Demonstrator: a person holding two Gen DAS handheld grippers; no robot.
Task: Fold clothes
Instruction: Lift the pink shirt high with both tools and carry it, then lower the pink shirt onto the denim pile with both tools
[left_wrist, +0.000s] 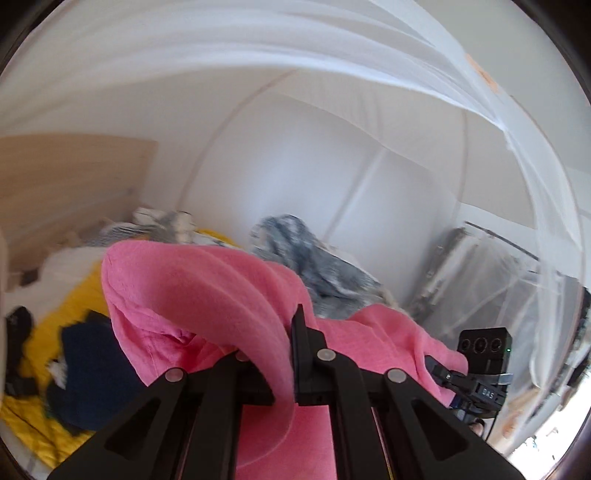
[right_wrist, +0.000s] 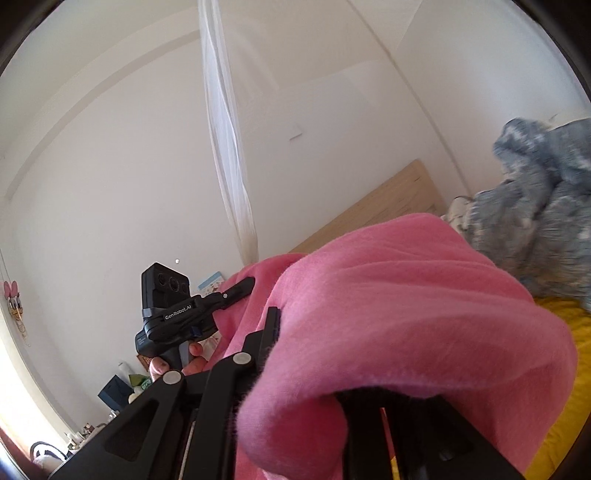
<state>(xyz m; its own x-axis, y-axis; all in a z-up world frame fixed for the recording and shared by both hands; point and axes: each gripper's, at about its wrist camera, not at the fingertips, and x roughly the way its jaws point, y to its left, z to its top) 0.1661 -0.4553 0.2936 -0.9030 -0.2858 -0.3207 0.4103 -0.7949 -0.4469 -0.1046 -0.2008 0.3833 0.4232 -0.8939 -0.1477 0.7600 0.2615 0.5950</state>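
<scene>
1. Left wrist view: the left gripper (left_wrist: 286, 354) is clamped on a fold of the soft pink knit garment (left_wrist: 207, 291), which loops up over its black fingers (left_wrist: 301, 332) and hangs down between them. The garment is held in the air above a bed with a yellow sheet (left_wrist: 48, 321). On the sheet lie a dark navy piece of clothing (left_wrist: 88, 373) and, farther back, a rumpled blue-and-white patterned fabric (left_wrist: 314, 258). The right gripper (left_wrist: 480, 369) appears at the right edge of the garment.

2. Right wrist view: the pink garment (right_wrist: 406, 314) drapes thickly over the right gripper (right_wrist: 332, 369), hiding the tips; I cannot tell how its jaws stand. The left gripper (right_wrist: 236, 290), held by a hand (right_wrist: 177, 363), pinches the garment's far edge. A wooden headboard (right_wrist: 399, 199) stands behind.
</scene>
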